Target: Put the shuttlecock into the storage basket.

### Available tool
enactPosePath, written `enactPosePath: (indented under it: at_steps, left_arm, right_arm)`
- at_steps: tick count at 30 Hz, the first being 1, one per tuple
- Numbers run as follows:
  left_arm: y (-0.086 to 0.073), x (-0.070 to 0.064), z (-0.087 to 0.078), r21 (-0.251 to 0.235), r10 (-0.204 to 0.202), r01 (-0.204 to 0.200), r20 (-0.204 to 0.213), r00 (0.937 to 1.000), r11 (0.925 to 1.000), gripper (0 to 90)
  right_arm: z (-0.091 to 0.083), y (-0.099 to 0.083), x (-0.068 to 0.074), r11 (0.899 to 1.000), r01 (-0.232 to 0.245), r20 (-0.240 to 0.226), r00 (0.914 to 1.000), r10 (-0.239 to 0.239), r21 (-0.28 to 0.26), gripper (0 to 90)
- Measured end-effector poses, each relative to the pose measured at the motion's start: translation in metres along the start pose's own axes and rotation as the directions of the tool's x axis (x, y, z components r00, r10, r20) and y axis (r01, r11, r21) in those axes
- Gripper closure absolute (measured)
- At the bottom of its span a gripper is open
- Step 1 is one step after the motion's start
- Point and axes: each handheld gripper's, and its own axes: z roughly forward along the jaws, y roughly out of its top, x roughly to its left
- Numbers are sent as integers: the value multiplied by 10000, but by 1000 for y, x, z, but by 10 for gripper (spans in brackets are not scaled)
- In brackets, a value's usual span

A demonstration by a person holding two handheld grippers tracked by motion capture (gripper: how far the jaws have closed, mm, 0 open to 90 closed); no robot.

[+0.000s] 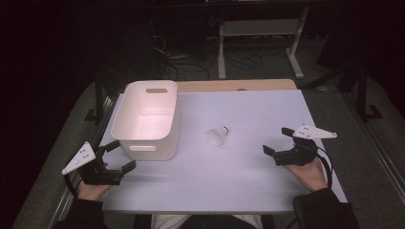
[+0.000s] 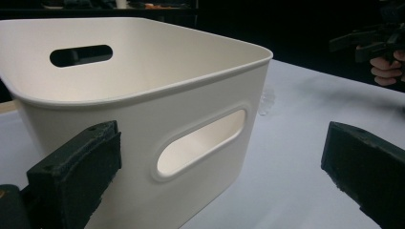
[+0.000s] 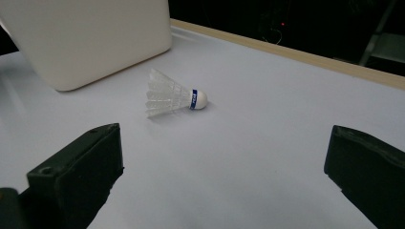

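Note:
A white shuttlecock [image 1: 218, 135] lies on its side near the middle of the white table [image 1: 248, 176], its cork end with a blue band [image 3: 194, 99] pointing away from the bin. A white plastic bin [image 1: 148, 119] with slot handles stands at the left, empty as far as I see. My left gripper [image 1: 120, 156] sits open at the front left, just in front of the bin's near wall [image 2: 200, 143]. My right gripper [image 1: 279, 141] is open at the right, aimed at the shuttlecock [image 3: 172, 98], well short of it.
A wooden strip [image 1: 239, 85] edges the table's far side. Beyond it, on the dark floor, are cables and a white desk frame [image 1: 260, 33]. The other hand and gripper [image 2: 377, 45] appear far off in the left gripper view.

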Motion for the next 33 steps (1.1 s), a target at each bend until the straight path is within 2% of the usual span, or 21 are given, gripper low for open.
enactPosePath:
  at_steps: [20, 30, 33]
  left_arm:
    - [0, -2, -1, 23, 65, -64, -79, 9999, 10000, 0]
    - [0, -2, -1, 20, 37, -37, -41, 10000, 10000, 0]
    - [0, -2, -1, -10, 17, -17, -10, 10000, 10000, 0]
  right_arm:
    - [-2, 0, 0, 10000, -90, -78, 9999, 90, 18, 0]
    - [-3, 5, 0, 9997, -224, -387, 9990, 224, 12, 0]
    - [-1, 8, 1, 9997, -159, -464, 9988, 167, 181, 0]
